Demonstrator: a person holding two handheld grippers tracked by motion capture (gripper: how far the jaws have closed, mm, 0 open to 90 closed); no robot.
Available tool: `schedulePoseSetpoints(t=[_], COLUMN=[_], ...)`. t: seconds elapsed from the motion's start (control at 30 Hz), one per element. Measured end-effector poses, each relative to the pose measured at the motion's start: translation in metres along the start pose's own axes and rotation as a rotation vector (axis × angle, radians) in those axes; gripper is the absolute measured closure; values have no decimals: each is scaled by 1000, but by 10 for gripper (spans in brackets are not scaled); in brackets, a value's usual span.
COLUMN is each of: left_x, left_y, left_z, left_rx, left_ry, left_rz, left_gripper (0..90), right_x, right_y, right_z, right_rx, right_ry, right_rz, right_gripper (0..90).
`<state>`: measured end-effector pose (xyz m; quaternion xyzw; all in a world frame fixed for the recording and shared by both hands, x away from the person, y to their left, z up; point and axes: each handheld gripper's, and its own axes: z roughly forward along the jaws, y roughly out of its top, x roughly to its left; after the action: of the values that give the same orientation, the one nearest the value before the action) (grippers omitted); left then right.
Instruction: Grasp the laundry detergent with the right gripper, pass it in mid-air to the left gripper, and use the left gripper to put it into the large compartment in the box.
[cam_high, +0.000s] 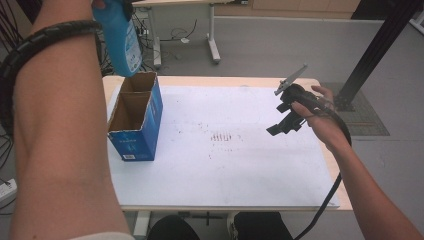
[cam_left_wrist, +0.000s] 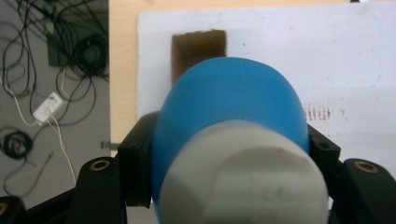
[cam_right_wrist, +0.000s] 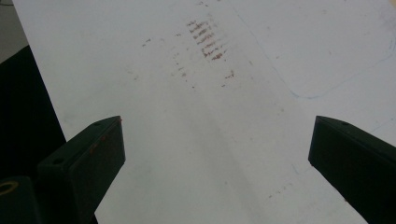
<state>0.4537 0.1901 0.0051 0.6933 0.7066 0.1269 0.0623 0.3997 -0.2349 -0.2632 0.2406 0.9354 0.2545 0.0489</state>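
Even soft light, close bottle blurred

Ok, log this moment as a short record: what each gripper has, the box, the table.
left gripper: shut on the blue bottle, held in the air above the box
blue bottle: white cap toward the gripper's camera
box: blue cardboard, open top, two compartments, both look empty
right gripper: open, nothing between the jaws, above the white mat
white mat: faint reddish marks near the middle

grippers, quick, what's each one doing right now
Left gripper: shut on the blue bottle, held up above the blue box.
Right gripper: open, holding nothing, over the white table.
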Motion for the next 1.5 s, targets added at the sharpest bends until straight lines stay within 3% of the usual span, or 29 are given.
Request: schedulePoseSetpoints(t=[0.23, 0.53, 0.83, 1.13, 1.5], left_x=[17, 28, 32, 28, 26], left_y=[-3, -7, -16, -29, -44], left_z=[13, 43, 81, 109, 158], left_rx=[7, 12, 48, 64, 89], left_ry=[27, 0, -17, -17, -33], left_rz=[-75, -112, -124, -117, -117], left_gripper=[368, 368, 369, 369, 369], right_x=[-2, 0, 0, 7, 9], right_y=[-6, -3, -1, 4, 0], right_z=[-2, 4, 5, 10, 11], right_rx=[16, 39, 37, 40, 48], right_ry=[-16, -20, -27, -22, -27], right_rz=[4, -10, -13, -36, -36], right_gripper=[36, 38, 37, 38, 38])
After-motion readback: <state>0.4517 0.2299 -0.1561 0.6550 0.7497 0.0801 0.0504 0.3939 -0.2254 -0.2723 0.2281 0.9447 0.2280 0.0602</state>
